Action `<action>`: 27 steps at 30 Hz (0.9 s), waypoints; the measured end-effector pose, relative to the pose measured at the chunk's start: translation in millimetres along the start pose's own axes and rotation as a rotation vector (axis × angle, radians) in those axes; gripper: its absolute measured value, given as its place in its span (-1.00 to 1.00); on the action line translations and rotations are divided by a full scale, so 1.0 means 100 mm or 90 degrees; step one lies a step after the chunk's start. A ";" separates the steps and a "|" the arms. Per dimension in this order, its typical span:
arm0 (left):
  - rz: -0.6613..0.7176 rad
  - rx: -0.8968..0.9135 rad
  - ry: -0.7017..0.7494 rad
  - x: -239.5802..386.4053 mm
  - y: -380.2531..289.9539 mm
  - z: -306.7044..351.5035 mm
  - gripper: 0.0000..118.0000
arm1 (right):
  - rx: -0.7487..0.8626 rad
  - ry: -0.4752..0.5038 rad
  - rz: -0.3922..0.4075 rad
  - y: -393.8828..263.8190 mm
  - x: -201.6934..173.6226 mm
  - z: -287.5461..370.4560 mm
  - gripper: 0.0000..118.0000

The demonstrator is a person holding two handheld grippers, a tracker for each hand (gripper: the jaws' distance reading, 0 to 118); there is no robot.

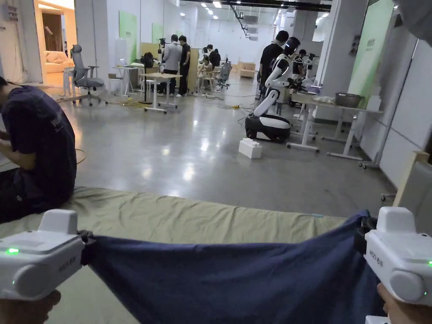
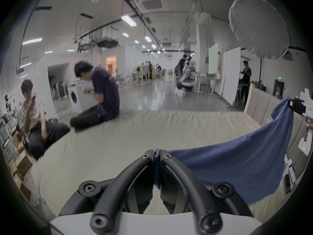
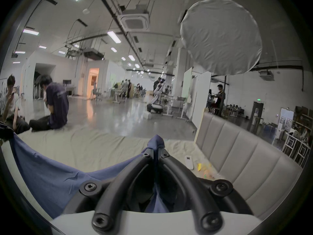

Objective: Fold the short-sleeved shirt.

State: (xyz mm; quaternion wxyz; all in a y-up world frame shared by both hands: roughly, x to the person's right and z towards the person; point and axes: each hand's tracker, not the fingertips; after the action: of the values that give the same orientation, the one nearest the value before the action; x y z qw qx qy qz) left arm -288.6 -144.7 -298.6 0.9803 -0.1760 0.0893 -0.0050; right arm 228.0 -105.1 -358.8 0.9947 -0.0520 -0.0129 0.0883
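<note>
A dark blue shirt (image 1: 228, 282) hangs stretched between both grippers above a bed with a pale green sheet (image 1: 177, 215). My left gripper (image 1: 84, 247) is shut on the shirt's left edge; in the left gripper view blue cloth (image 2: 237, 164) is pinched between its black jaws (image 2: 157, 154). My right gripper (image 1: 362, 236) is shut on the right edge, with a tuft of the shirt (image 3: 50, 176) sticking out past its jaws (image 3: 156, 151). The shirt's top edge sags between the two holds. Its lower part is out of sight.
A person in a dark top (image 1: 38, 147) sits on the bed's far left corner, another person (image 2: 28, 106) beside it. A padded grey headboard (image 3: 245, 164) runs along the right, with a white remote (image 3: 188, 161) and small bright bits on the sheet near it. A white robot (image 1: 274, 101) stands on the floor beyond.
</note>
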 end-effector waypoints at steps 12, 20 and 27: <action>-0.026 0.096 -0.026 0.28 1.53 -0.12 -0.91 | 0.076 -0.057 -0.008 1.00 0.43 -0.13 -0.93; -0.040 0.098 -0.002 0.15 2.03 -0.56 -0.92 | 0.083 -0.069 0.002 1.43 0.41 -0.79 -0.93; -0.039 0.105 0.030 0.09 2.42 -0.91 -0.92 | 0.080 -0.072 0.025 1.63 0.15 -1.12 -0.93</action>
State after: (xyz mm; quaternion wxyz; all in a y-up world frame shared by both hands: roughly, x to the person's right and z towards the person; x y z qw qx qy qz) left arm -301.4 50.4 -468.0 0.9885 -0.0973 0.1058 -0.0468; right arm 218.0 45.4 -487.4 0.9917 0.0156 -0.0626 0.1109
